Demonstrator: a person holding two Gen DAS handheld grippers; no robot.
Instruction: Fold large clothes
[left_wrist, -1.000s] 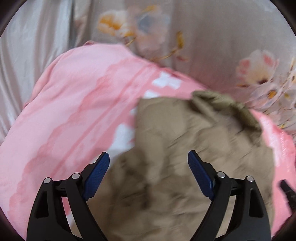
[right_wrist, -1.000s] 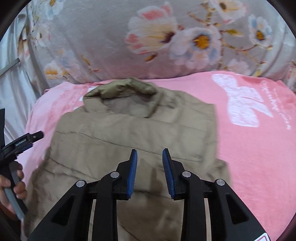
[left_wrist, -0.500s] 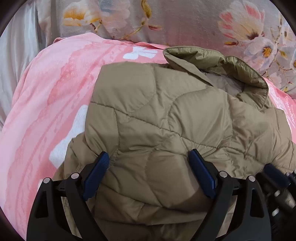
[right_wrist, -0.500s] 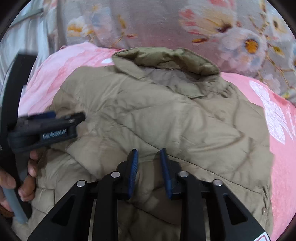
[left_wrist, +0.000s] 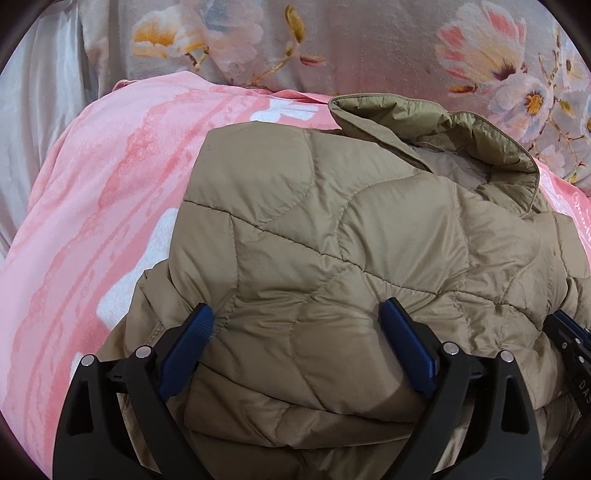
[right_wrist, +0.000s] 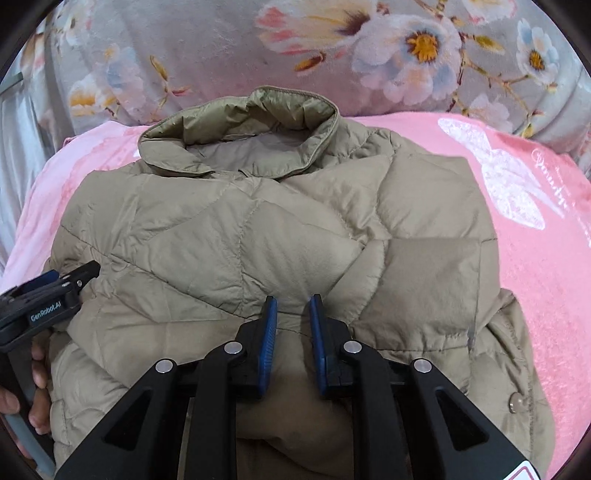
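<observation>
The quilted jacket (right_wrist: 280, 251) lies mid-bed, collar toward the head edge — right tool (right_wrist: 291, 314) pinches its fold, left tool (left_wrist: 295, 325) gapes wide; one-sided hold may drag it crooked.

A khaki-tan jacket (right_wrist: 295, 229) with wavy quilted stitching lies on a pink blanket (left_wrist: 92, 206) with white motifs — behind, grey bedding (right_wrist: 221, 48) printed with pink-and-white flowers.
</observation>
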